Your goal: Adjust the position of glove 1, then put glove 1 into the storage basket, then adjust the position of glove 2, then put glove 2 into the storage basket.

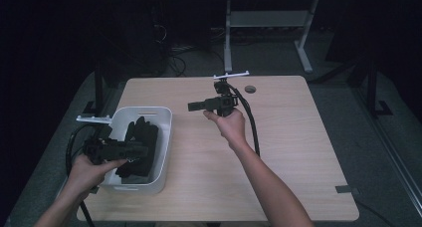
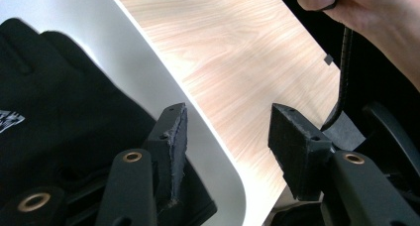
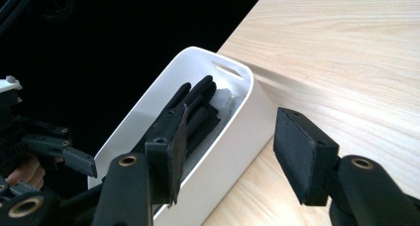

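A white bin [image 1: 165, 132] stands at the left of the wooden table [image 1: 293, 137] with black gloves [image 1: 142, 137] lying inside. My left gripper [image 1: 140, 150] hovers over the bin's near part, pointing right. In the left gripper view it [image 2: 228, 132] is open with nothing between its pads, straddling the bin wall [image 2: 148, 77] beside the gloves [image 2: 59, 92]. My right gripper [image 1: 195, 106] is held above the table's middle, pointing left toward the bin. It [image 3: 230, 137] is open and empty, looking at the bin [image 3: 225, 137] and the gloves [image 3: 198, 104].
A round cable hole [image 1: 250, 89] sits near the table's far edge, and a dark tape tab [image 1: 347, 189] at its right front corner. The right gripper's cable [image 2: 344, 77] hangs from the person's right hand [image 2: 366, 13]. A white desk frame [image 1: 228, 38] stands behind.
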`<state>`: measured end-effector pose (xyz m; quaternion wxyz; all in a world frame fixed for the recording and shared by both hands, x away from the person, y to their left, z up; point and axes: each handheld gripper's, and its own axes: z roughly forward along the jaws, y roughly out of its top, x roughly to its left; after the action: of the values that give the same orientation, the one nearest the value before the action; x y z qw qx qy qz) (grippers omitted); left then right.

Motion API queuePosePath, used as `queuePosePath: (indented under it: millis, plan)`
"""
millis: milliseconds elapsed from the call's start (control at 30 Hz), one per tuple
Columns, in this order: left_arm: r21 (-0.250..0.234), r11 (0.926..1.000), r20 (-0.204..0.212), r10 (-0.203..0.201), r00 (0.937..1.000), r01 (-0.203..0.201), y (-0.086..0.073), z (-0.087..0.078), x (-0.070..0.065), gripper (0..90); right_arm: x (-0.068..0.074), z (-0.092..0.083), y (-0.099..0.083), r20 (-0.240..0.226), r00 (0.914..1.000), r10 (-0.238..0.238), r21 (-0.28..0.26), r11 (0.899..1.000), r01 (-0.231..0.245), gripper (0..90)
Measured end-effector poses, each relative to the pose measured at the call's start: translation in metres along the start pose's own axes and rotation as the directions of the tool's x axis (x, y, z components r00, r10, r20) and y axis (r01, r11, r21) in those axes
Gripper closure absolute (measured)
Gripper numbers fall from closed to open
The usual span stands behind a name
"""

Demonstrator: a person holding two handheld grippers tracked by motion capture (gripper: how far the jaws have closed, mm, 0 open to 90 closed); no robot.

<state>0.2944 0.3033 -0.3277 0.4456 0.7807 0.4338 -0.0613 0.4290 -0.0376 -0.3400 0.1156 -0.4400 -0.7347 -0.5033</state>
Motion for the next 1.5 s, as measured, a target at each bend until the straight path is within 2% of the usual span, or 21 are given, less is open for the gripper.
queuePosePath:
  millis: [233,733,1133,1500]
  plan:
    - [0.004,0.9998,0.025,0.019,0.9995,-0.019,0.008,0.008,-0.008,47.8,-0.005,-0.015,-0.003,0.009,0.9999,0.014,-0.013,1.0,-0.014,47.0]
    - [0.03,0.9979,0.039,0.056,0.9977,-0.057,0.018,0.024,-0.021,46.5,-0.021,-0.045,-0.013,0.041,0.9983,0.041,-0.047,0.998,-0.039,46.8]
    - [0.034,0.9975,0.046,0.06,0.9971,-0.062,0.019,0.029,-0.024,46.3,-0.03,-0.061,-0.019,0.062,0.9964,0.057,-0.063,0.997,-0.053,46.5]
    - [0.054,0.9944,0.074,0.086,0.9935,-0.09,0.027,0.049,-0.035,45.9,-0.045,-0.081,-0.031,0.075,0.9925,0.096,-0.085,0.992,-0.09,45.9]
